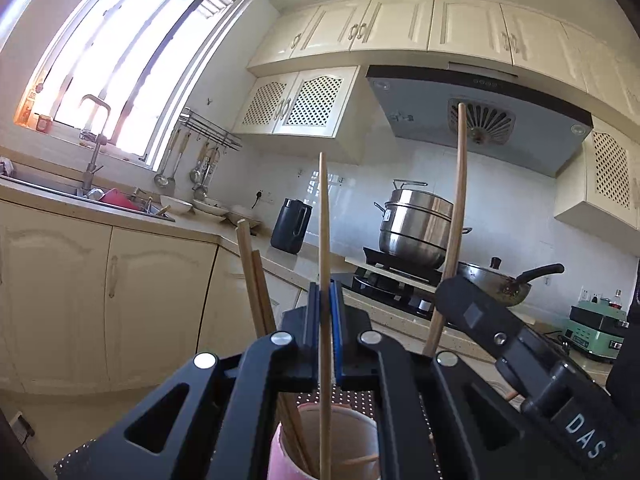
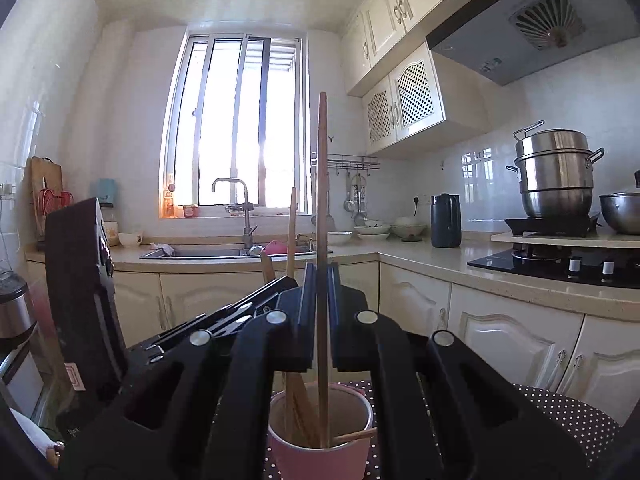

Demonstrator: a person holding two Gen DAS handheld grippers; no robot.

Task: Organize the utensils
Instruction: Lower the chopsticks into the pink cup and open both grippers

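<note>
Sunny kitchen, polka-dot counter (image 2: 568, 412): each hand-held gripper (left (image 1: 325, 300), right (image 2: 322, 280)) is clamped on an upright chopstick (left's (image 1: 325, 240), right's (image 2: 322, 200)) dipping into the pink cup (image 2: 320, 452), so crowding could probably tip it.

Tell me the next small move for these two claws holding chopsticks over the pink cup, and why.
Probably open both claws. The left claw and right claw each pinch an upright chopstick whose lower end already sits inside the pink cup, so letting go should drop them in.
</note>
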